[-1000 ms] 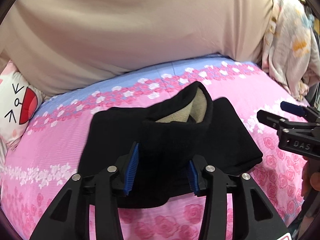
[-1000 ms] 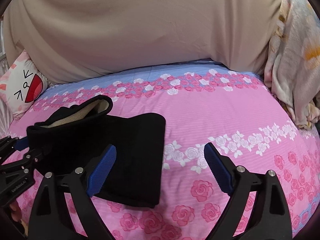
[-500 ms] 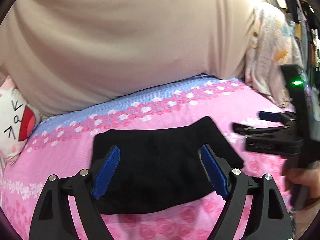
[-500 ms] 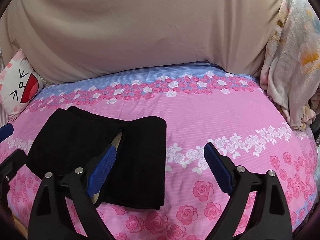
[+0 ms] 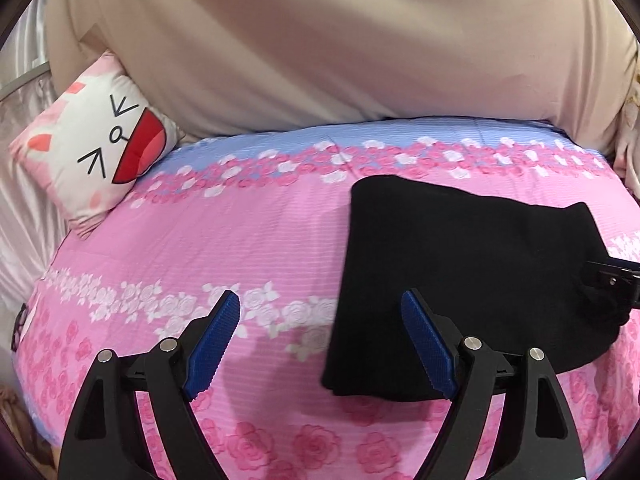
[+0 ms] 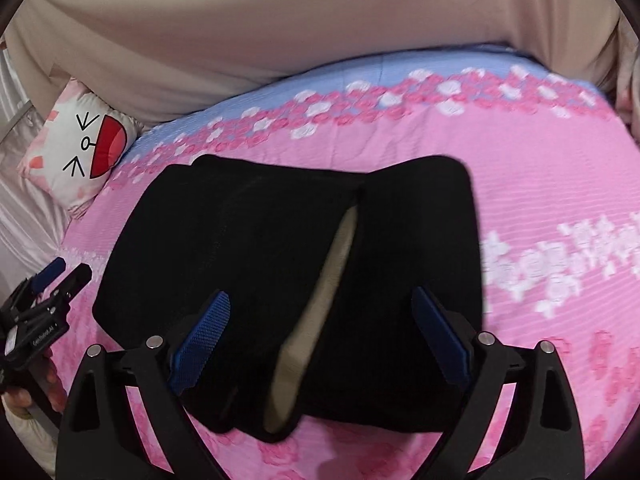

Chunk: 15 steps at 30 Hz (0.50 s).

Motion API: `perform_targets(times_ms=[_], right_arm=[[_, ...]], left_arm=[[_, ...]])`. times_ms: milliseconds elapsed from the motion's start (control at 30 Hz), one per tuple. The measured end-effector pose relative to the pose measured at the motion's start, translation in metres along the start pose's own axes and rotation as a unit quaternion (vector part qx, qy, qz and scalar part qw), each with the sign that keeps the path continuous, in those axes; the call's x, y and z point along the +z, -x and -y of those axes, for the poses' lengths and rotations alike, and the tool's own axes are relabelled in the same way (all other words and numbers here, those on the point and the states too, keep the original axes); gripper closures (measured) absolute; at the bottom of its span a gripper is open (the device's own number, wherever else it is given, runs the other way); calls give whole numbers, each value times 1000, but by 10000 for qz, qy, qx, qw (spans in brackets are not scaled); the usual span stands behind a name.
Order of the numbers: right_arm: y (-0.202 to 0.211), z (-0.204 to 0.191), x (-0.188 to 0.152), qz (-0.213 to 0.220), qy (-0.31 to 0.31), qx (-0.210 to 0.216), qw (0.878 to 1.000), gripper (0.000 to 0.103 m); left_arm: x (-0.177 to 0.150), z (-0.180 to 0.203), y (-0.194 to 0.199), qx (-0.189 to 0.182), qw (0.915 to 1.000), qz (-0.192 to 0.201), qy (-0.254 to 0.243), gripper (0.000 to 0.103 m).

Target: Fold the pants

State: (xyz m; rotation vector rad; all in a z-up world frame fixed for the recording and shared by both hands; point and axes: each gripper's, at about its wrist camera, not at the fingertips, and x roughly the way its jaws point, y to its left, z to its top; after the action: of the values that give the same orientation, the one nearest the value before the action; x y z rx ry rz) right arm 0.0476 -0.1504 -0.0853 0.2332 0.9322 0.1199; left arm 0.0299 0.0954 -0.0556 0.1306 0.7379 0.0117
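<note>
The black pants [image 5: 472, 268] lie folded in a thick rectangle on the pink floral bedsheet [image 5: 240, 240]. In the right wrist view the pants [image 6: 240, 248] fill the middle, and a strip of beige lining [image 6: 320, 316] shows in a slit between the layers. My left gripper [image 5: 320, 300] is open over bare sheet, just left of the pants, with nothing between its fingers. My right gripper [image 6: 320, 298] hangs open over the near part of the pants, its blue pads [image 6: 204, 332] apart and not pressing the cloth. In the right wrist view the left gripper [image 6: 70, 270] sits at the far left, beside the pants.
A white cartoon-face pillow [image 5: 96, 148] lies at the bed's far left corner. A beige cover [image 5: 320, 40] rises behind the bed. A hand [image 6: 24, 396] holds the left gripper's handle. The tip of the right gripper [image 5: 612, 274] enters the left wrist view at its right edge.
My left gripper opened, let go of the pants' raised edge and slid left onto bare sheet. The pants dropped flat into a fold. My right gripper moved left over the pants.
</note>
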Motion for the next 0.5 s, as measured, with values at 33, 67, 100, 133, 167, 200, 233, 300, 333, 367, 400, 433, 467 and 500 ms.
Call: perform_targets(times_ms=[33,67,100,133,167,200,233,300,333,367,400,433,467,500], right_arm=[[-4,-4,1,-39,44,-7,10000,12],[-7,-9,2,-72,116,-25,9999,13],[-10,-14,2,-113,216,-47,9997,19],[-13,-19,2,-159,313,-79,9994,26],[-14,-23,2,-169,385,-152,9990,27],[-16,-28,1,-140,477,-290,9983,28],[-16,-30,2,-134,538,-338,9979,32],[-15,-34,2,-116,604,-412,9973,35],[-14,-34,2,-120,634,-433,9970,38],[-13,-35,1,-110,674,-460,9966,39],[-13,-36,1,-100,704,-475,9963,42],[-13,-36,1,-97,728,-481,9961,43],[-13,-37,1,-83,751,-490,9959,46],[-12,-38,1,-59,783,-508,9956,49]], left_arm=[[-1,-3,-3,6,10000,-20,-9,23],[-1,-4,-5,14,10000,-42,-14,23],[-2,-4,-7,8,10000,-71,-23,23],[-3,-3,-8,0,10000,-86,-32,23],[-3,-3,-10,-5,9999,-107,-41,23],[-2,-2,-12,-10,9999,-117,-46,23],[-3,-1,-13,-26,9999,-129,-65,23],[-4,2,-15,-31,9998,-153,-102,23],[-4,3,-16,-39,9998,-166,-119,23],[-5,4,-17,-39,9997,-179,-134,23],[-5,5,-18,-29,9997,-191,-146,23],[-5,6,-19,-11,9997,-198,-159,23],[-5,7,-19,6,9997,-201,-164,23],[-5,7,-20,13,9997,-204,-164,23]])
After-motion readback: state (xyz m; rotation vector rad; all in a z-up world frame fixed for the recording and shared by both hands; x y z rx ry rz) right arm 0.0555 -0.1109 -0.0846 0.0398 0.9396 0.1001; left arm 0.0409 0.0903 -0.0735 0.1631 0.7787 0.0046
